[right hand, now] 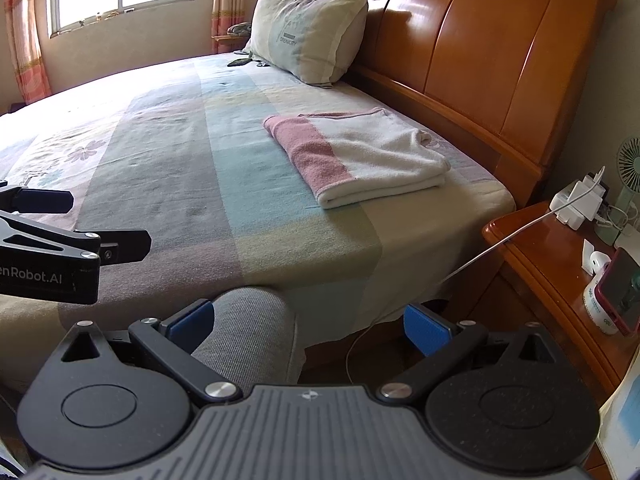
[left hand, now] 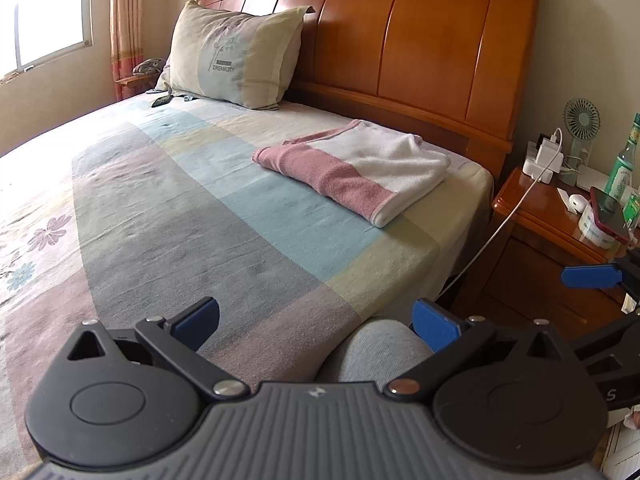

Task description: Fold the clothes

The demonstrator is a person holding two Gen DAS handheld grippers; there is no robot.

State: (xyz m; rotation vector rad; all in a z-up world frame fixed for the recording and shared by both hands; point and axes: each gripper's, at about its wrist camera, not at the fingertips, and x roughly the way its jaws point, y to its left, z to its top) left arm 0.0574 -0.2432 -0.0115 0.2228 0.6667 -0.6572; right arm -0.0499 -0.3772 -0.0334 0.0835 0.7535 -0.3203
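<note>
We see the left gripper (left hand: 316, 322) with its blue-padded jaws spread wide and nothing between them; through the gap show the near edge of the bed and a knee in grey fabric (left hand: 376, 350). The right gripper (right hand: 308, 326) is likewise wide open and empty, with that same grey knee (right hand: 248, 332) just inside its left finger. Each tool appears at the edge of the other's view: the right gripper's blue fingertip at the far right of the left view, the left gripper's black fingers at the far left of the right view, also parted.

The folded towel (left hand: 356, 170), pink at one end and white at the other, lies flat on the striped bedsheet (left hand: 200, 216), well ahead of both pairs of jaws and touched by neither. It sits near the right side of the mattress, close to the wooden headboard (left hand: 400, 40). In the right view the towel (right hand: 360, 156) lies ahead and slightly right of centre.

Farther off, a pillow (left hand: 232, 56) leans against the headboard, with a small dark object (left hand: 161, 101) beside it that we cannot identify. To the right stands a wooden nightstand (left hand: 532, 208) carrying a small fan (left hand: 581, 120), a green bottle (left hand: 624, 156), a red-cased phone (left hand: 610, 216) and a white charger (left hand: 548, 156) whose cable (left hand: 496, 232) trails down toward the bed.
</note>
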